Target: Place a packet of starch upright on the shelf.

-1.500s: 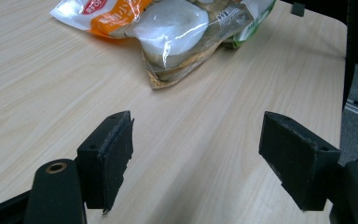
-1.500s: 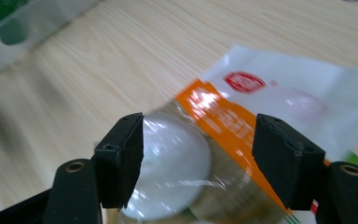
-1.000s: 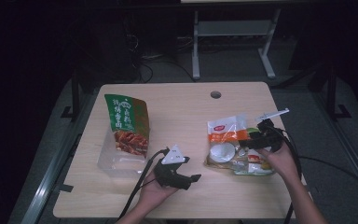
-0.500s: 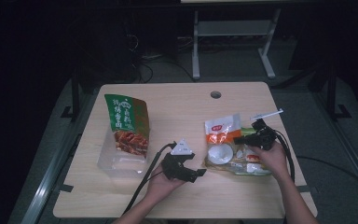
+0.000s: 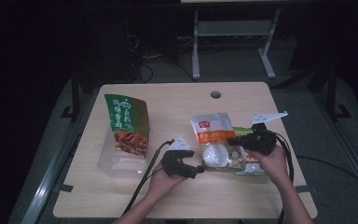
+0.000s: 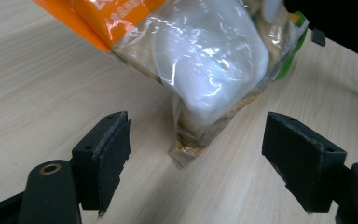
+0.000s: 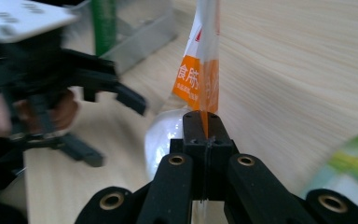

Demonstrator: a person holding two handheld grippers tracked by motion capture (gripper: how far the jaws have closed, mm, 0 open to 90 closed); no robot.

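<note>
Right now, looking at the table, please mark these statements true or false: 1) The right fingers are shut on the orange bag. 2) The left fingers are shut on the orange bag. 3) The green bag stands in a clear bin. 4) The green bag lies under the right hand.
1) True: the right gripper is shut on the orange bag, whose edge runs between its fingers.
2) False: the left gripper is open, and the bag's corner lies between its fingers untouched.
3) True: the green bag leans in the clear bin.
4) False: it is at the table's left side.
</note>
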